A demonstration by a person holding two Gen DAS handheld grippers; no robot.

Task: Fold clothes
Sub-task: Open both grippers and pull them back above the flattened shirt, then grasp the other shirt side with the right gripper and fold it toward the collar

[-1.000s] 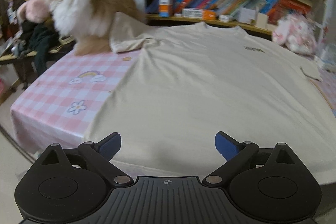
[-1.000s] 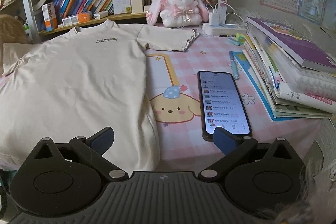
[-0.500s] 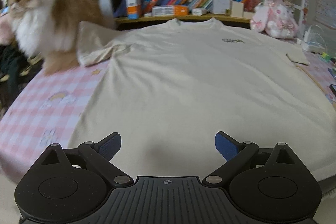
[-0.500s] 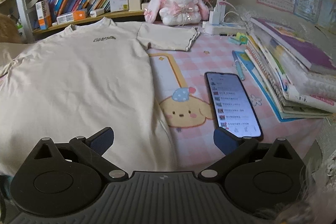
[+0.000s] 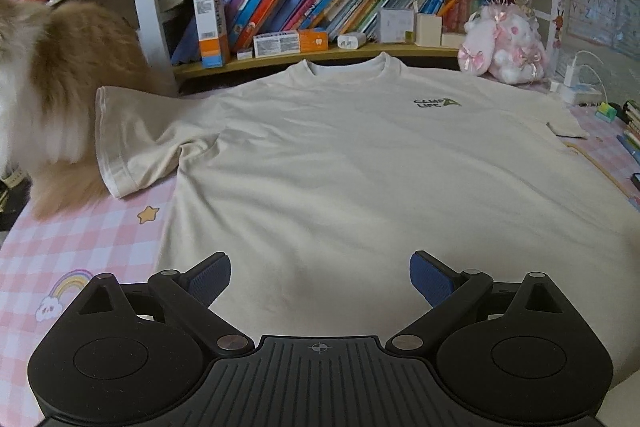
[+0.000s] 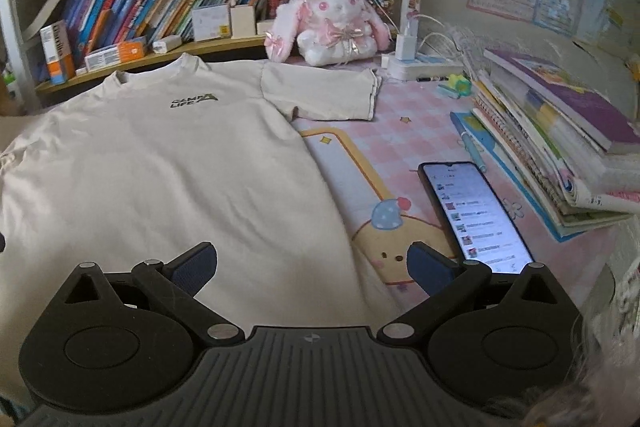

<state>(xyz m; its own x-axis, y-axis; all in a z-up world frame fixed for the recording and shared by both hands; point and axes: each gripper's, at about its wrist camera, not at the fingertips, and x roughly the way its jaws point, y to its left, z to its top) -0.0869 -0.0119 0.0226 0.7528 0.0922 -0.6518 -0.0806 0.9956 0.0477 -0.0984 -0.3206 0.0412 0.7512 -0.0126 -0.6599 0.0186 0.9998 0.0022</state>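
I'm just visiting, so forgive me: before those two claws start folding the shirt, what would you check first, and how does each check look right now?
1. T-shirt lies flat, front up: ok.
2. Left gripper open, holding nothing: ok.
3. Right gripper open, holding nothing: ok.
4. Cat clear of the cloth: not ok, it sits against the sleeve.
5. Phone clear of the shirt: ok, it lies apart on the pink tablecloth.
6. Near hem reachable: cannot tell, the fingers' housing hides it.
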